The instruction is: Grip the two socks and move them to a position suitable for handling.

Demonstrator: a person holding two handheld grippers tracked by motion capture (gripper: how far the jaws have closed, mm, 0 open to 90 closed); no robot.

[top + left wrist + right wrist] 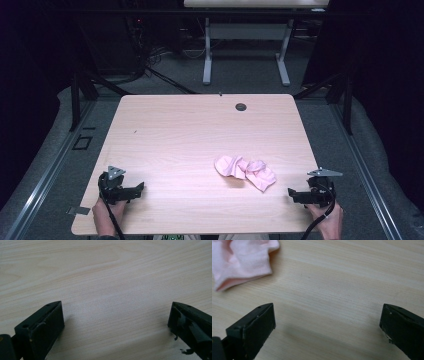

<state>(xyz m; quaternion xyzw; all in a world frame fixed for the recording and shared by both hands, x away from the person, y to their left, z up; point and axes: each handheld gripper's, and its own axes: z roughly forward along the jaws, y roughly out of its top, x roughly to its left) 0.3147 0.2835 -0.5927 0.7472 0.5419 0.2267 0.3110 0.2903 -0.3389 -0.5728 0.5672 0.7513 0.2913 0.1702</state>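
Note:
A crumpled pink cloth [245,172] lies on the light wooden table [190,135], right of centre and toward the front. In the right gripper view the pink cloth [239,260] fills the upper left corner, a short way past the jaws. My left gripper [142,187] rests near the table's front left corner, held by a hand, jaws wide apart over bare wood [116,312]. My right gripper [290,192] sits near the front right edge, pointing left toward the cloth, open with nothing between its jaws [328,315].
A small dark round grommet [241,106] sits in the table near its far edge. Beyond the table are black frame struts [80,95], floor cables and the white legs of another table [245,55]. Dark curtains stand on both sides.

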